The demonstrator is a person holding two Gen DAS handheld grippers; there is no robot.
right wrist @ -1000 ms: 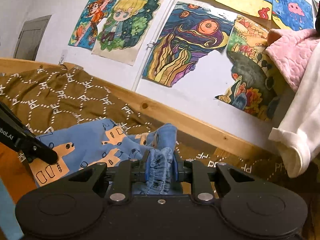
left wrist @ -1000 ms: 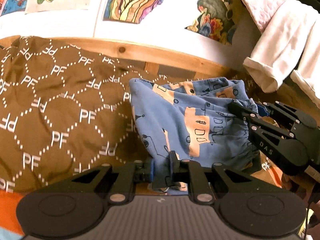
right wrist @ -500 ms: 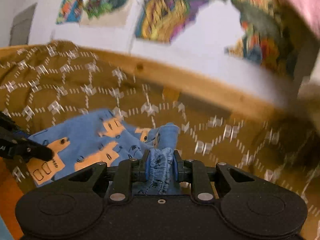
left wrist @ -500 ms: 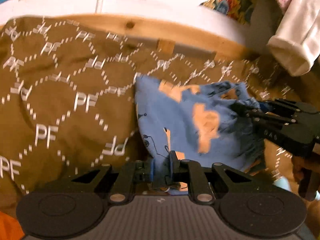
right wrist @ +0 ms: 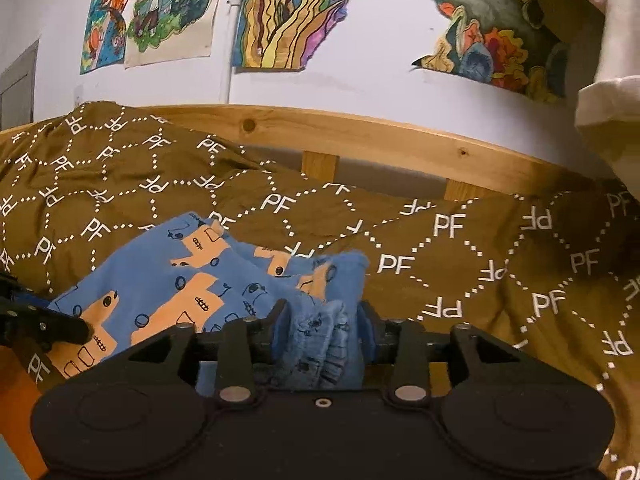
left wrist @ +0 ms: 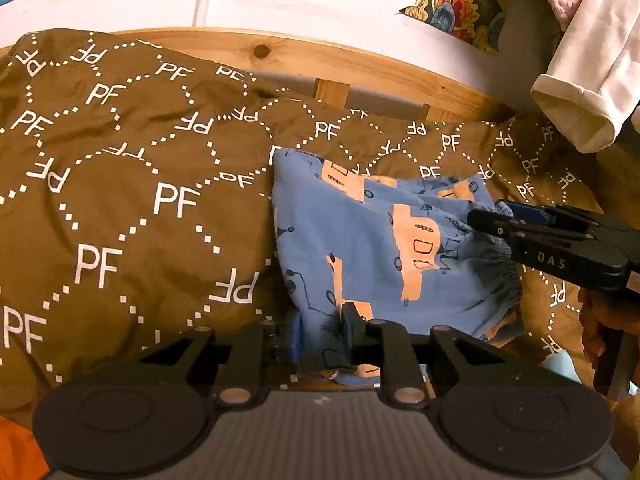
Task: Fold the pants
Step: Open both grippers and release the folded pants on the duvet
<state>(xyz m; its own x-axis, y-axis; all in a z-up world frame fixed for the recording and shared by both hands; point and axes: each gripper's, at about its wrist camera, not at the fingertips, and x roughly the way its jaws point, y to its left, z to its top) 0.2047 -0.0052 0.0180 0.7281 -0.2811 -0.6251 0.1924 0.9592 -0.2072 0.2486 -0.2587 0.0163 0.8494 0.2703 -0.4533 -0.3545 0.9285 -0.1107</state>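
- We see the blue pants (left wrist: 360,240) with orange vehicle prints lying on the brown bedspread (left wrist: 120,200) printed with "PF" letters, a little right of centre in the left wrist view.
- Our left gripper (left wrist: 320,340) is clamped on a fold of the pants at 6 o'clock in its own view, cloth pinched between the two fingers.
- Our right gripper (right wrist: 322,336) is clenched on the gathered elastic waistband, bunched between its fingers at 6 o'clock in the right wrist view.
- In the left wrist view the right gripper reaches in from 3 o'clock, its tips touching the waistband edge.
- In the right wrist view the left gripper's black tip sits at 8 o'clock, on the pants' near edge.
- The pants (right wrist: 168,292) spread from the right gripper toward 9 o'clock.
- A wooden bed rail (left wrist: 360,64) runs across at 12 o'clock, beyond the bedspread.
- Colourful drawings (right wrist: 288,12) hang on the wall above the rail.
- A white sleeve (left wrist: 580,92) hangs at 2 o'clock.
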